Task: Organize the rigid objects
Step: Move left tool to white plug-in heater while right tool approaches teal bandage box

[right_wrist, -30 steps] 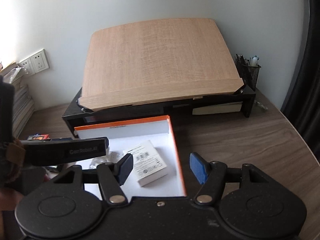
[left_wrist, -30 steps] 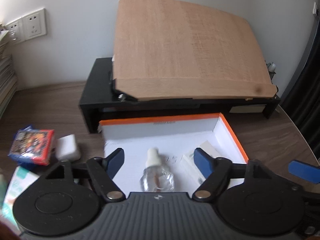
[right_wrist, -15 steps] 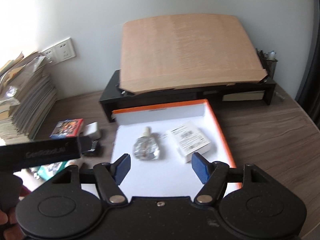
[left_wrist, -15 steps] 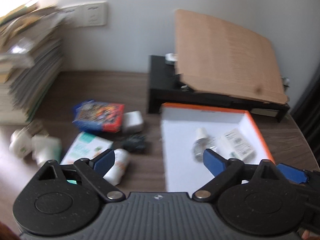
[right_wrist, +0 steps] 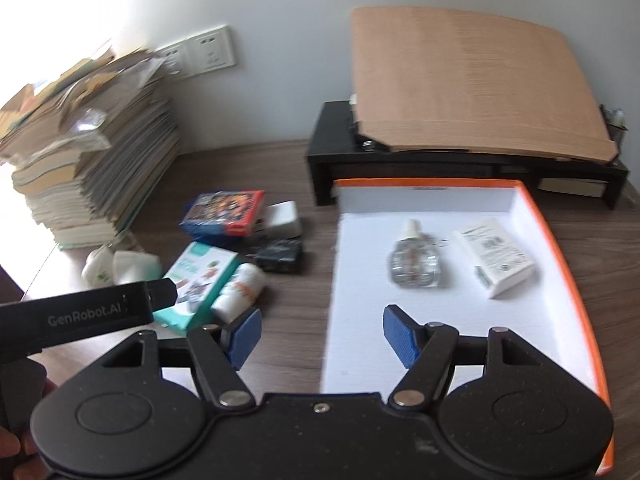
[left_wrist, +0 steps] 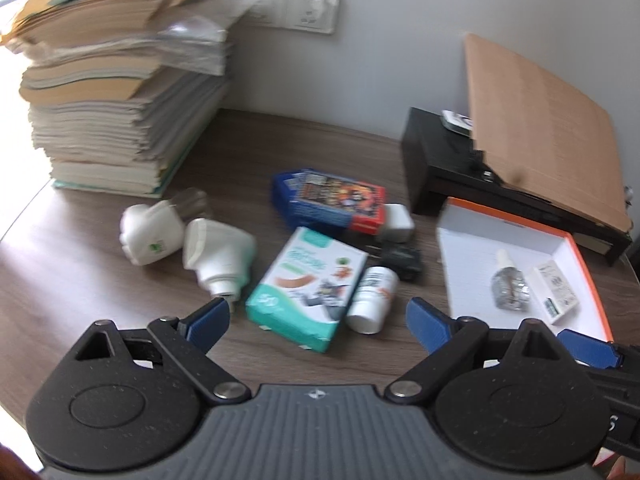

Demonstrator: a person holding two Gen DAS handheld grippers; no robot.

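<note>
My left tongs point(left_wrist: 316, 314) hang spread and empty over the clutter on the worktop point(left_wrist: 100, 280): teal carton point(left_wrist: 306, 290), white bottle point(left_wrist: 372, 298). Only this view shows the white jug point(left_wrist: 218, 258) whole. My right tongs point(right_wrist: 320, 334), also released, straddle the edge of the orange-rimmed tray point(right_wrist: 560, 248), showing the glass bottle point(right_wrist: 416, 262) and white box point(right_wrist: 496, 262) inside clearly.

Paper stack point(left_wrist: 116, 92) left; wall sockets point(left_wrist: 296, 10); tilted wooden board point(right_wrist: 472, 84) on black stand point(right_wrist: 332, 160).
</note>
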